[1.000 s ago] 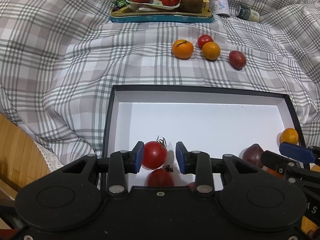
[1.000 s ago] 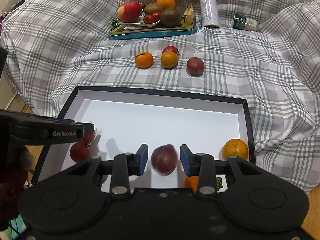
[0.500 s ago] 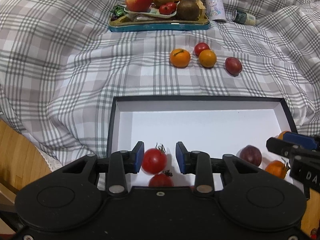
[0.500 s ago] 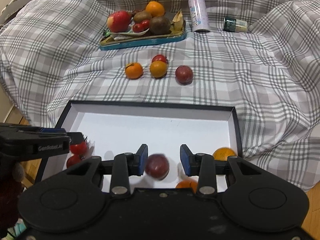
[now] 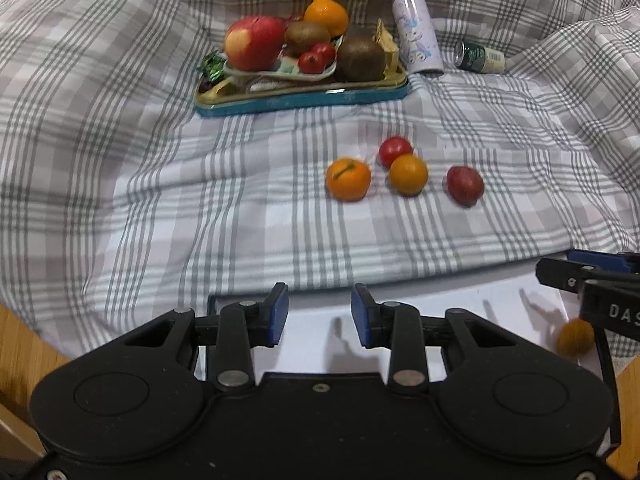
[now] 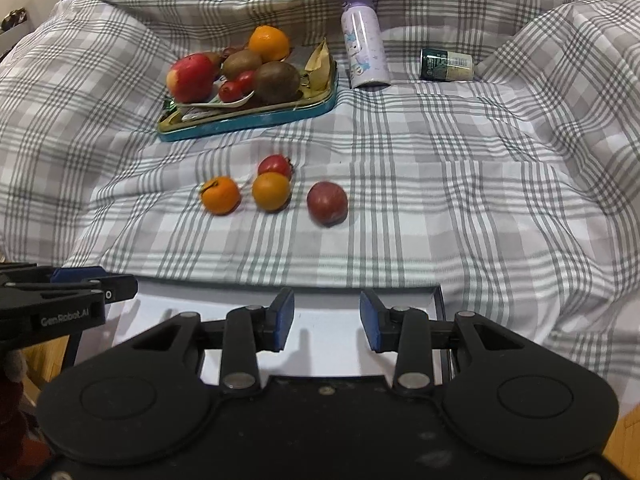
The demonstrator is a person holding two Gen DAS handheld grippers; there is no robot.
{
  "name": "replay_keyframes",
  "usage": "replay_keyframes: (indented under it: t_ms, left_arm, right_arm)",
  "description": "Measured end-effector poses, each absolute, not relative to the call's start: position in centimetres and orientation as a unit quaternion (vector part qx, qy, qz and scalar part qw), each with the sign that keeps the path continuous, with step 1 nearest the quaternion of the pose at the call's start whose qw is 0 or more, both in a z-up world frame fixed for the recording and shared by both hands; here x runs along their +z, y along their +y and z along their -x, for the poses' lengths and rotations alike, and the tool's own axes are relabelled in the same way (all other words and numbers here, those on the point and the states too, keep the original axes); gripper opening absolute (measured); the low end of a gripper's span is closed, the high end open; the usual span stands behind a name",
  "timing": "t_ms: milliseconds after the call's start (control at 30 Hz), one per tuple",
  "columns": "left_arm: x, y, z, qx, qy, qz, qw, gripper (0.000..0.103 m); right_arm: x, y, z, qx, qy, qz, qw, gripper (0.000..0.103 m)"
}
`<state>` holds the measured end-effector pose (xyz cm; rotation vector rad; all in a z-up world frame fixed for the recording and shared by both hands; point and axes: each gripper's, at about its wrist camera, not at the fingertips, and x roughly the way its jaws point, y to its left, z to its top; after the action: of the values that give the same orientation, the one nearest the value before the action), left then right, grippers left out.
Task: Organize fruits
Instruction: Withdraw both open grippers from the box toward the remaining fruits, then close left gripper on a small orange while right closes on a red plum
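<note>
Four loose fruits (image 6: 272, 187) lie on the blanket (image 6: 460, 184) between the box (image 6: 340, 320) and the tray (image 6: 248, 120) behind

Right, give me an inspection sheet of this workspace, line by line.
Surface: plaid bedcover, rumpled; a white box lies at its near edge.
Job's things: two oranges, a tomato and a dark red fruit loose on the cover; one blurred orange fruit in the box.
Clutter: teal tray heaped with fruit, a pale bottle, a green jar on its side.
Grippers: left gripper and right gripper over the box, jaws apart, nothing between them.
Cables: nothing seen.
Surroundings: wooden floor beside the bed.
</note>
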<state>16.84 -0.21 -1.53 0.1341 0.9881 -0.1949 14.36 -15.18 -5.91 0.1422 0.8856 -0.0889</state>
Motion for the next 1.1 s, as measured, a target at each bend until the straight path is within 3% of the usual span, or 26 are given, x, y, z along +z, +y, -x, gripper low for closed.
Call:
replay_keyframes:
  t_ms: [1100]
  left_arm:
    - [-4.9,-3.6,-26.7,-0.123,0.502,-0.061,0.854,0.043]
  right_arm:
    - [-9.6,-17.0,-25.8,-0.038,0.453,-0.077,0.888,0.049]
